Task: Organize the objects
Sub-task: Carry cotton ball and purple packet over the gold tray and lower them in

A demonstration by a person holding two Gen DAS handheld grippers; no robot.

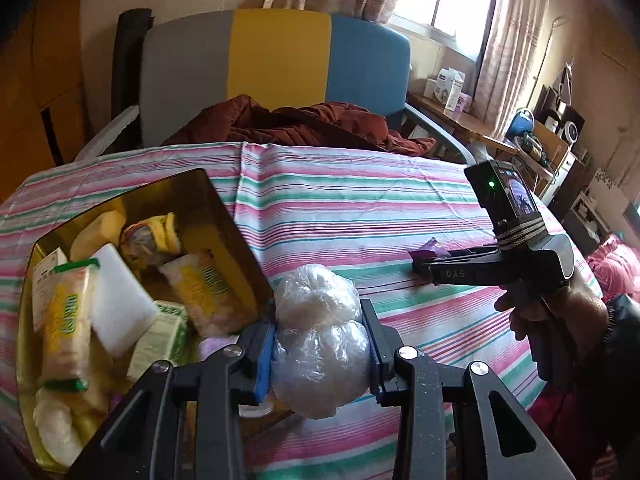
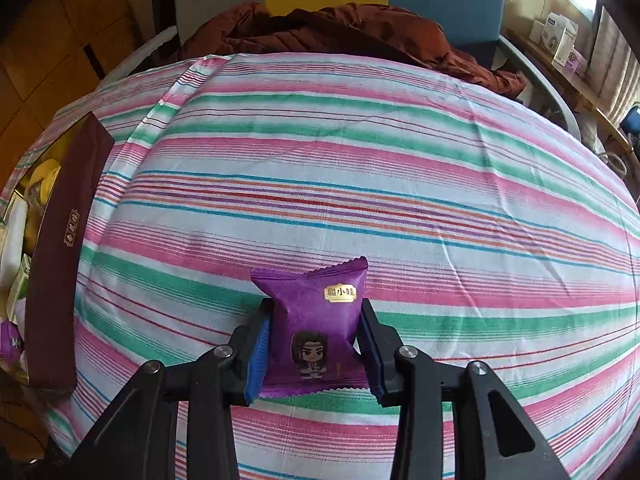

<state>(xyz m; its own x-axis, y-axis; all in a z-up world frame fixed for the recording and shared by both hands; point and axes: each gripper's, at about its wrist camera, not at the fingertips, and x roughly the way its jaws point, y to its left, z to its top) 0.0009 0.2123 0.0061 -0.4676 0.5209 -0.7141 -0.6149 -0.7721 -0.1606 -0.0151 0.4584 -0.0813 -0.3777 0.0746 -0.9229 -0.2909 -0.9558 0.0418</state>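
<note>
A bed-sized surface covered by a striped cloth (image 2: pixel 360 160) in pink, green, white and blue fills both views, with a rumpled rust-brown quilt (image 1: pixel 304 124) at its far edge, at twelve o'clock. The largest task item is an open gold-lined box (image 1: pixel 224 216) at about nine o'clock in the left wrist view, already holding several wrapped snacks, yellow-and-green packets and a white block (image 1: pixel 120 300); its printing is too blurred to read. From the right wrist view the same box sits at nine o'clock, showing a dark maroon outer wall with small gold characters that cannot be made out. The left gripper (image 1: pixel 320 344) is clamped on a clear plastic bag (image 1: pixel 320 336) of pale, soft-looking contents, its long axis running up and down between the jaws, just beside the box's near right corner. The box lies to the gripper's ten o'clock, so this hand is much the nearer to it, and a short move left would likely carry the bag over it. The right gripper (image 2: pixel 316 340) is closed around a purple snack packet (image 2: pixel 316 320), upright on the cloth with its long axis pointing away from the camera. Its gold label reads "疆小娃" above a cartoon figure with dark hair. This hand is well apart from the box.
</note>
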